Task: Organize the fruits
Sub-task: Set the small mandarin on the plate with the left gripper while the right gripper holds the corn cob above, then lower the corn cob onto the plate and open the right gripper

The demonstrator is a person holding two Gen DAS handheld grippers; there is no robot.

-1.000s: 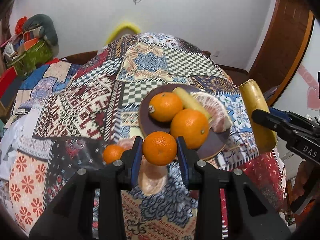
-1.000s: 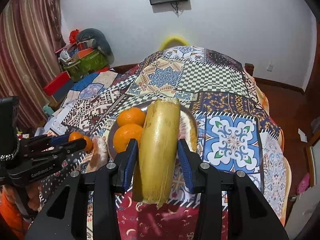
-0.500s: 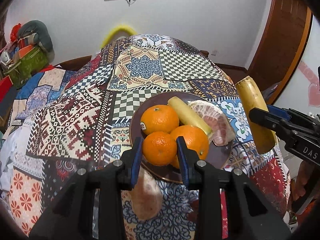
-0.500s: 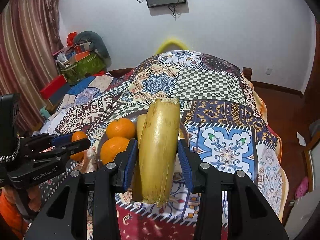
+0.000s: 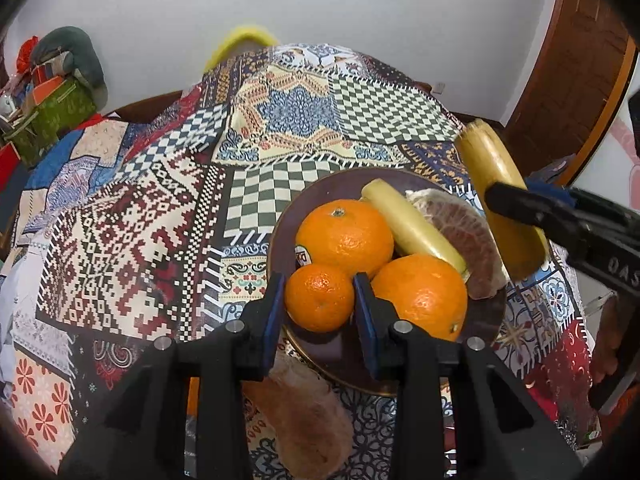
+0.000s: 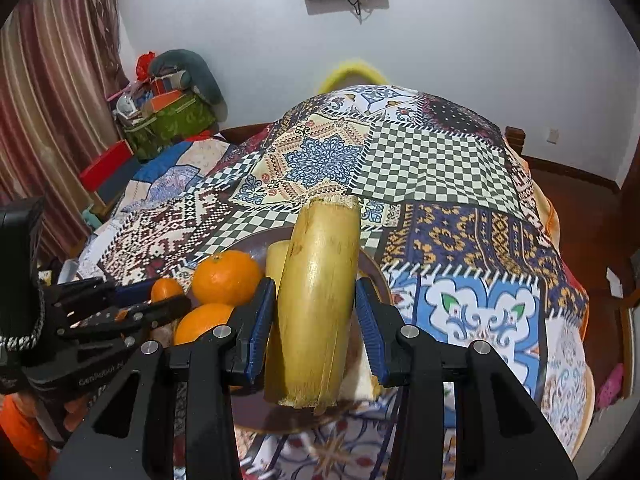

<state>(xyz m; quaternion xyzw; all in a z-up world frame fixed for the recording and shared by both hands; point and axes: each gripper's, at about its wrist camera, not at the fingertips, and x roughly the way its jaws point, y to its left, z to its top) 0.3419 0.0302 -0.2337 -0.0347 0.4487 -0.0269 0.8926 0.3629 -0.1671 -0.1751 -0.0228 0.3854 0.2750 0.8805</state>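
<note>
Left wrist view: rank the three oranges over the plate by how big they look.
1. The sticker orange and the right front orange look alike; no ranking.
2. The small orange, held in the left gripper, looks smallest despite being nearest.

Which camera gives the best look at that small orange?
The left wrist view: the small orange sits centred and unblocked in the left claw. The right wrist view shows only a distant sliver behind that claw's fingers.
</note>
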